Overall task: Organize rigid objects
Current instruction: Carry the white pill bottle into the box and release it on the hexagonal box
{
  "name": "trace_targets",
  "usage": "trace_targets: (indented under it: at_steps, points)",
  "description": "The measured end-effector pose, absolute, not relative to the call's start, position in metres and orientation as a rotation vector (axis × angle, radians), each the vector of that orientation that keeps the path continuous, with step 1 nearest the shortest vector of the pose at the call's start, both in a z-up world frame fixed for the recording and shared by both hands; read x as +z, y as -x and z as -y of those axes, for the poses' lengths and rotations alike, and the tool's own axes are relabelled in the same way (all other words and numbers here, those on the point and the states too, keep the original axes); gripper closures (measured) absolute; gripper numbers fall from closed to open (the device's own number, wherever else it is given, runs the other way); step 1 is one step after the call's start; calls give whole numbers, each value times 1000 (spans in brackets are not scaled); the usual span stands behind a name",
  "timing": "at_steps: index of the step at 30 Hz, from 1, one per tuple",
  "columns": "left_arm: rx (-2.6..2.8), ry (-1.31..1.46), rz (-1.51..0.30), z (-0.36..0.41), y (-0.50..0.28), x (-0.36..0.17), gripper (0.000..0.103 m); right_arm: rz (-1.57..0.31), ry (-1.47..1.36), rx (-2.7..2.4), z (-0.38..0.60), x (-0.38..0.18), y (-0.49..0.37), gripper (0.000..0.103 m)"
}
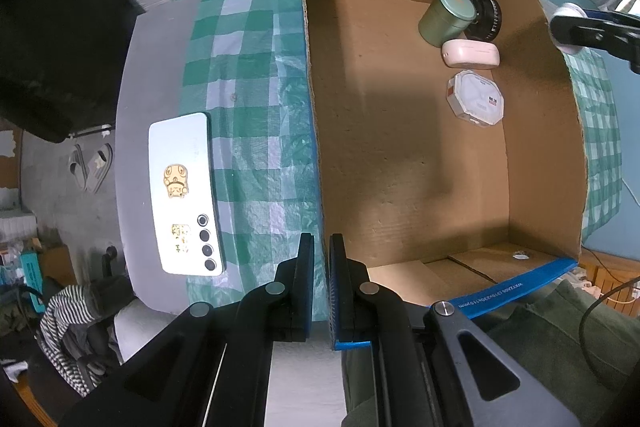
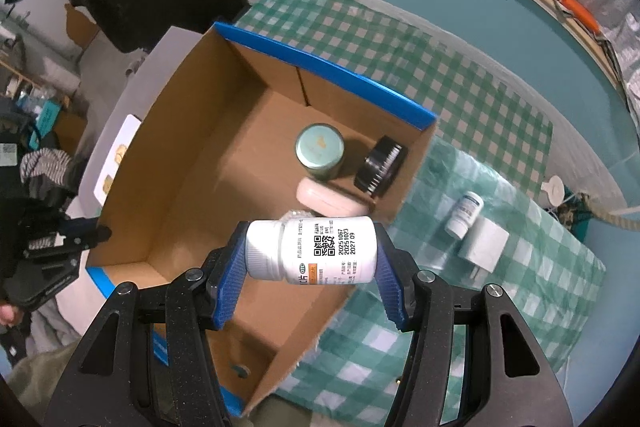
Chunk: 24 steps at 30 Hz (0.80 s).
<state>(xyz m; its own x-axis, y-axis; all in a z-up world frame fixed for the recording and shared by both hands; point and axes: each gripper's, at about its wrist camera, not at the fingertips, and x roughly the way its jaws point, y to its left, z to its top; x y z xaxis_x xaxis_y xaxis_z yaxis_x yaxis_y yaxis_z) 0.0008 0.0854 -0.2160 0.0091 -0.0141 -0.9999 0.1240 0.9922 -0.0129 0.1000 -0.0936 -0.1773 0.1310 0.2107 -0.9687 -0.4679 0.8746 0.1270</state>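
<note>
A green-checked cloth (image 2: 472, 95) covers a table against a teal wall, where a blue-edged cardboard box (image 2: 256, 43) stands open. The right gripper (image 2: 310, 253) clamps a white pill bottle (image 2: 320, 251) lengthwise, cap to base, above the box's near side. The left gripper (image 1: 322, 285), jaws pinched together, grips the box wall. Inside sit a green tin (image 2: 320, 149), a black lens (image 2: 382, 165) and a pink case (image 2: 324, 199). The bottle looks light, rigid and smooth; an end-to-end hold could slip, so its ribbed cap offers the surest purchase.
</note>
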Motion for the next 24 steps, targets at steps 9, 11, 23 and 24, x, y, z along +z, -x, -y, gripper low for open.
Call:
trace_targets:
  at_steps: [9,11,23,24]
  points:
    - [-97,-78,-1560,-87,3,-217,96,-1359,261,498,82,-189,-104,45]
    - [-95,-77,-1561,-87,4,-217,96,-1356,247,483,84,-190,-106,45]
    - [-94,-78,-1564,-87,7,-220,96,-1326,174,436,104,-172,-109,43]
    - [-94,-78,-1564,-87,7,-220,96,-1323,166,432,106,-171,-109,42]
